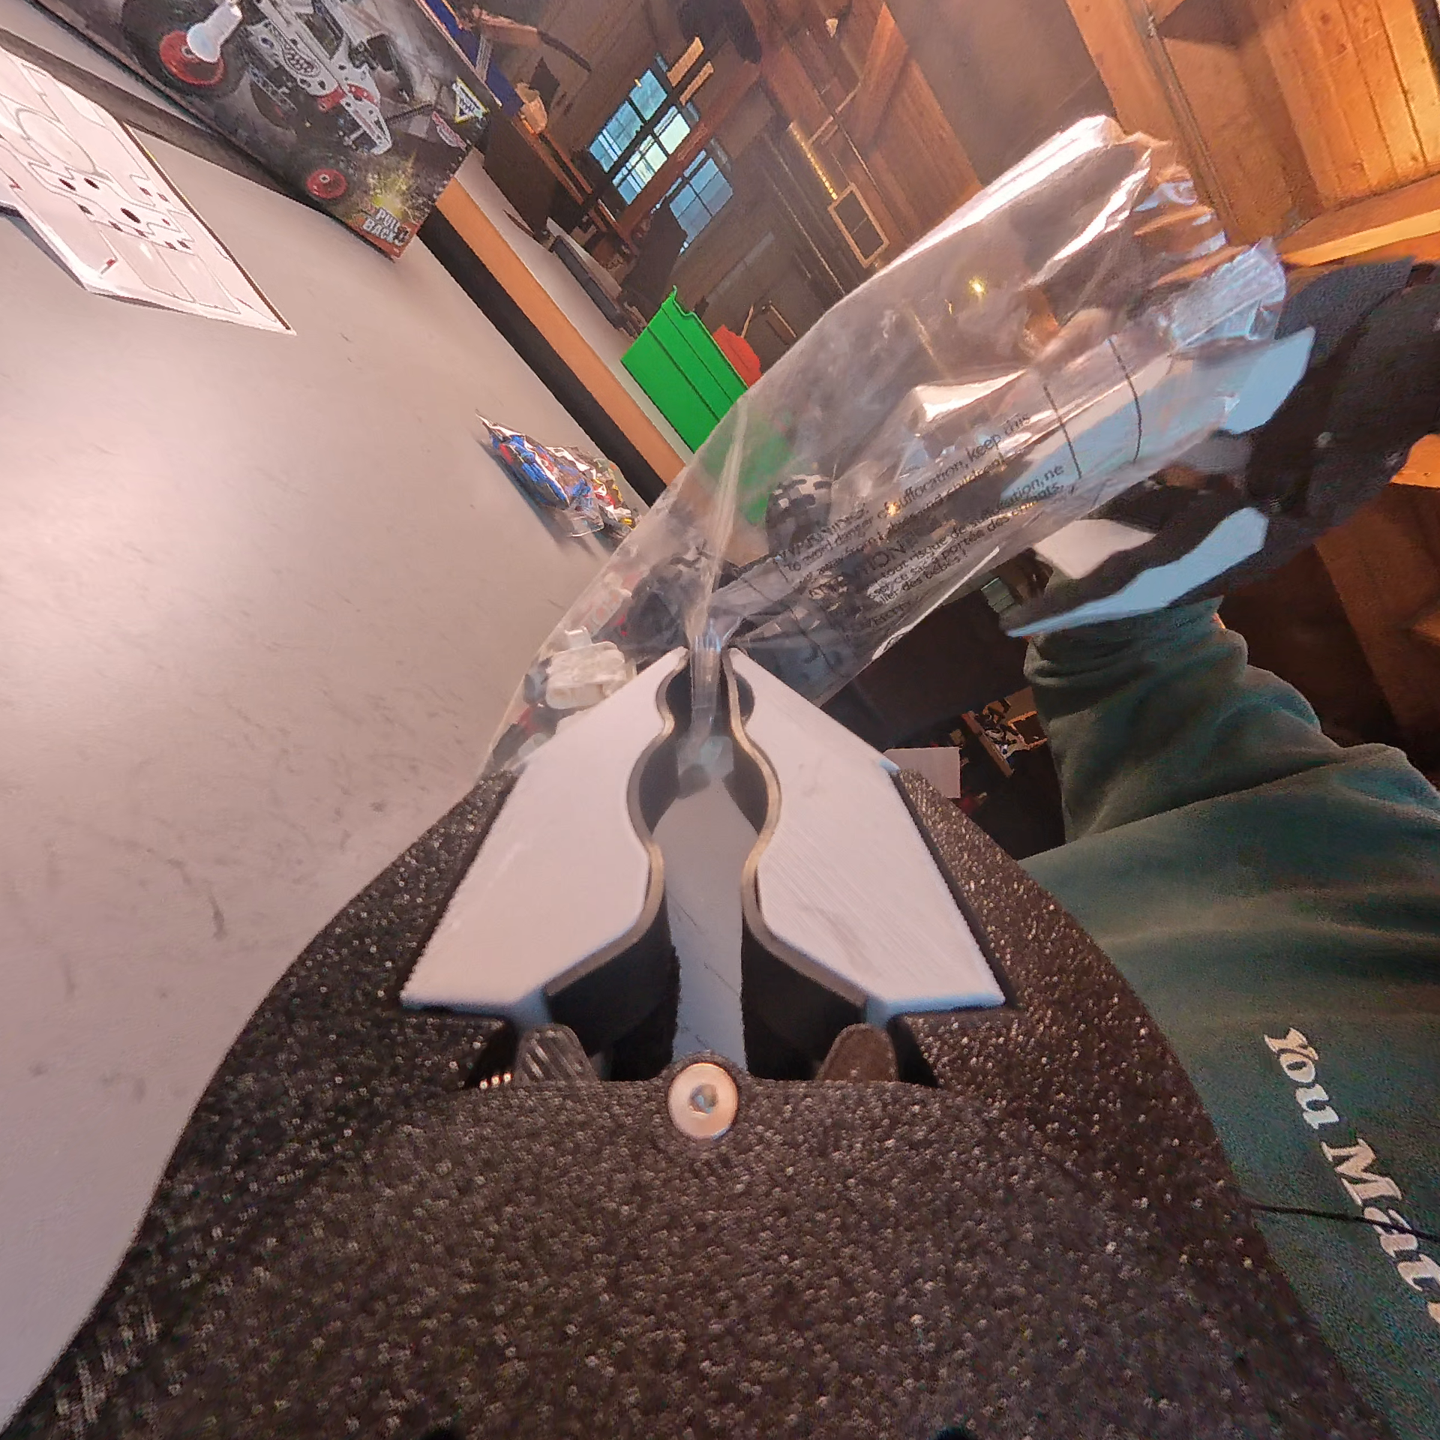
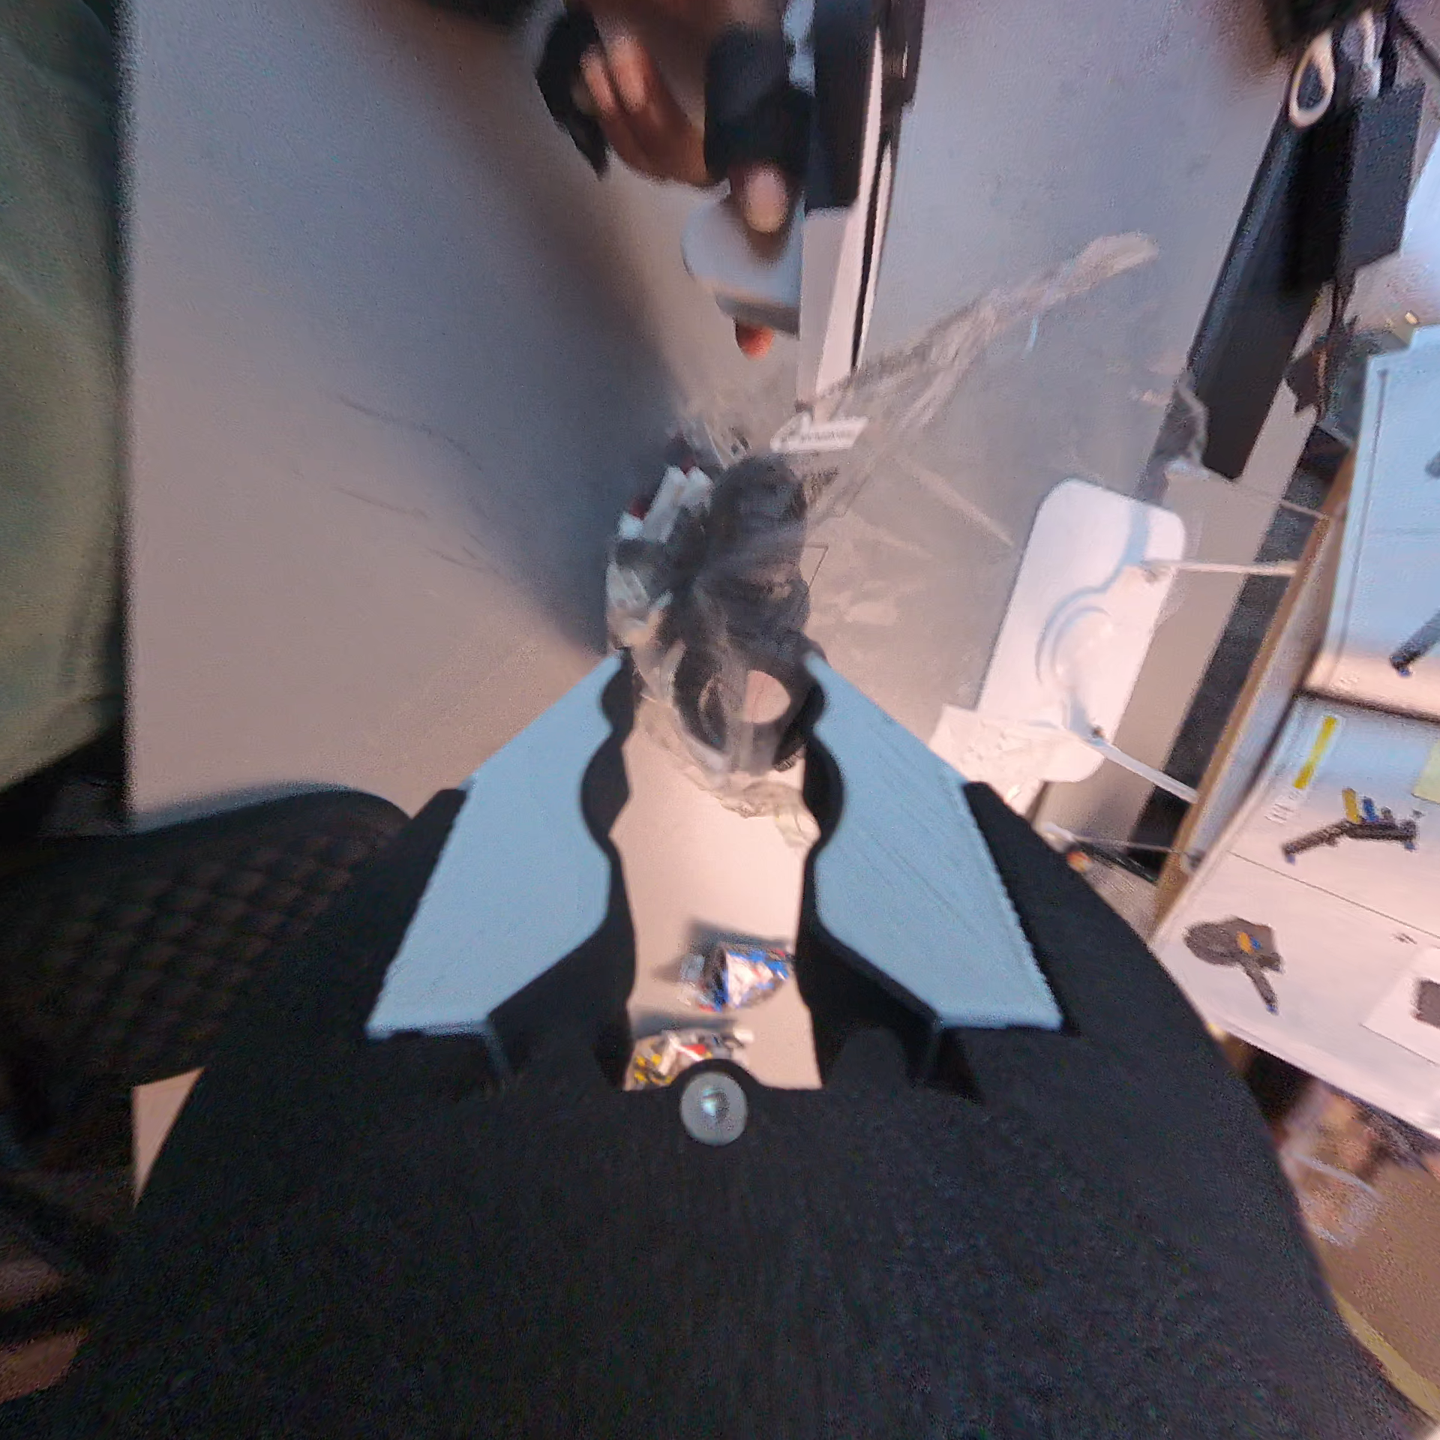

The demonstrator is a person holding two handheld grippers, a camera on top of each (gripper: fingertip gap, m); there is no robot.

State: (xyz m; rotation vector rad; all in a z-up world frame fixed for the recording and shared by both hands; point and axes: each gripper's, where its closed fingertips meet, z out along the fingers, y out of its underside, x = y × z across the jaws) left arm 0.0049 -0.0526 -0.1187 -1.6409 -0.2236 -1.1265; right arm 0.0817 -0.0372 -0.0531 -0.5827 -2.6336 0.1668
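A clear plastic bag (image 1: 958,436) of small toy building parts hangs in the air between my two grippers. My left gripper (image 1: 705,658) is shut on a seam of the bag near its part-filled end. My right gripper (image 2: 713,662) is open, and the bag (image 2: 748,592), with a black tyre inside, sits between its fingertips. In the left wrist view the right gripper (image 1: 1169,499) is at the bag's far, upper end, held by an arm in a green sleeve. In the blurred right wrist view the left gripper (image 2: 748,265) is at the top, held by a hand.
Below is a grey table (image 1: 234,545). On it lie two other small bags of coloured parts (image 1: 561,475) (image 2: 732,974), a toy truck box (image 1: 312,93) and a printed sheet (image 1: 101,195). A green bin (image 1: 678,374) stands beyond. A black mesh chair (image 2: 234,896) and a side table (image 2: 1325,974) flank the right gripper. The left gripper's tips are roughly 11 cm from the right gripper's.
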